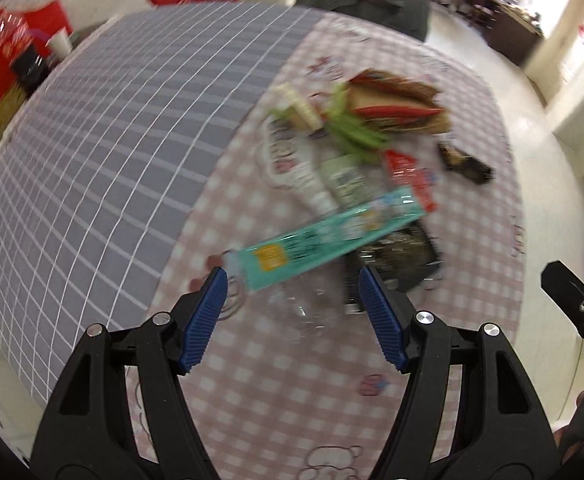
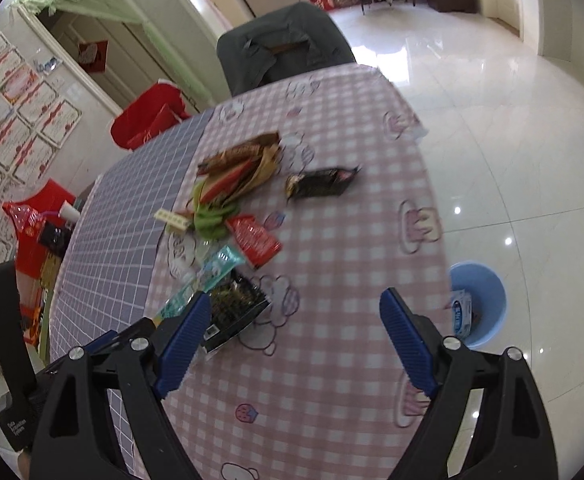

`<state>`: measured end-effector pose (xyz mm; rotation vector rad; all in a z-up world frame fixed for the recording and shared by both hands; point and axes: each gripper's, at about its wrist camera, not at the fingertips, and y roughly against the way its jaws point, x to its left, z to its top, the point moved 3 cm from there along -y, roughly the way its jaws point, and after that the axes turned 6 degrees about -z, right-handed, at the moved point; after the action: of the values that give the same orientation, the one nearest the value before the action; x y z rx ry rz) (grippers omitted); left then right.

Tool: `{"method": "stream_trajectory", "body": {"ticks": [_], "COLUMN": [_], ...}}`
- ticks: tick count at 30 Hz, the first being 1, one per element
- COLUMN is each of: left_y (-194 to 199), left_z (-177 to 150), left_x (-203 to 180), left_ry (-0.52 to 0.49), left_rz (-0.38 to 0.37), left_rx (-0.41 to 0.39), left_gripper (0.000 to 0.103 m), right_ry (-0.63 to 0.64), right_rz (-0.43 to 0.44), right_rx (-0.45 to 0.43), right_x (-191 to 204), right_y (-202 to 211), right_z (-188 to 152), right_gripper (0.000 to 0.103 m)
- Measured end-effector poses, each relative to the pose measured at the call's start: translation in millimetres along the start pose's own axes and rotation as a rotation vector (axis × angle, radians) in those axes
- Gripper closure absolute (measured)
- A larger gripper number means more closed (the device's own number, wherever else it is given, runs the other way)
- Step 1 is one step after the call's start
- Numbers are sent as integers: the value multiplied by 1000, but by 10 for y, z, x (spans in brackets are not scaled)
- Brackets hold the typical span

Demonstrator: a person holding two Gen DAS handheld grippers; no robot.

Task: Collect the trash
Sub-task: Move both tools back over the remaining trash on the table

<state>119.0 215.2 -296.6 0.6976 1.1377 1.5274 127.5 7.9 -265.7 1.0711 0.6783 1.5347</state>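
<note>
Both grippers spread and empty above a table strewn with wrappers.

Nearest the left gripper (image 1: 294, 312), whose jaws stand wide with nothing between them, lies a teal wrapper (image 1: 332, 236) overlapping a dark packet (image 1: 396, 256); closing here could pinch both at once, or slide the slick film across the checked tablecloth (image 1: 251, 400). The view is blurred, so aim may be off. The right gripper (image 2: 296, 344) is likewise spread and holds nothing. Farther on sit a red packet (image 2: 256, 238), green scraps (image 2: 213, 220), brown wrappers (image 2: 247, 164) and a black wrapper (image 2: 320, 184). The blue bin (image 2: 488, 300) stands on the floor just past the table edge; a loosely held wrapper could drop short.
</note>
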Motion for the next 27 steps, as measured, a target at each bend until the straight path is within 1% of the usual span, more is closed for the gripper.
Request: {"method": "stream_trajectory", "body": {"ticks": [2, 4, 8, 10, 15, 19, 22, 25, 27], "left_y": [-83, -151, -211, -221, -223, -250, -288, -338, -349], "left_z": [-13, -20, -2, 14, 24, -7, -51, -76, -83], "left_x": [126, 189, 272, 337, 494, 575, 623, 685, 702], "left_ry": [17, 12, 7, 1, 27, 49, 72, 107, 120], "left_rz": [7, 9, 2, 14, 4, -15, 0, -33, -49], "left_rx": [16, 26, 25, 19, 31, 47, 62, 80, 79], "left_gripper": [35, 35, 35, 35, 35, 35, 35, 35, 35], "right_ry": [7, 22, 60, 99, 200, 266, 287, 323, 336], "right_rz": [-2, -5, 7, 21, 36, 24, 36, 12, 4], "right_rx": [16, 35, 73, 86, 109, 108, 110, 90, 85], "right_x": [66, 130, 264, 400, 735, 899, 937, 965, 972], "right_y": [-86, -185, -352, -436, -657, -832, -935, -958, -968], "right_z": [-24, -60, -108, -133, -224, -260, -257, -251, -254], "right_gripper": [18, 18, 18, 18, 18, 18, 18, 19, 20]}}
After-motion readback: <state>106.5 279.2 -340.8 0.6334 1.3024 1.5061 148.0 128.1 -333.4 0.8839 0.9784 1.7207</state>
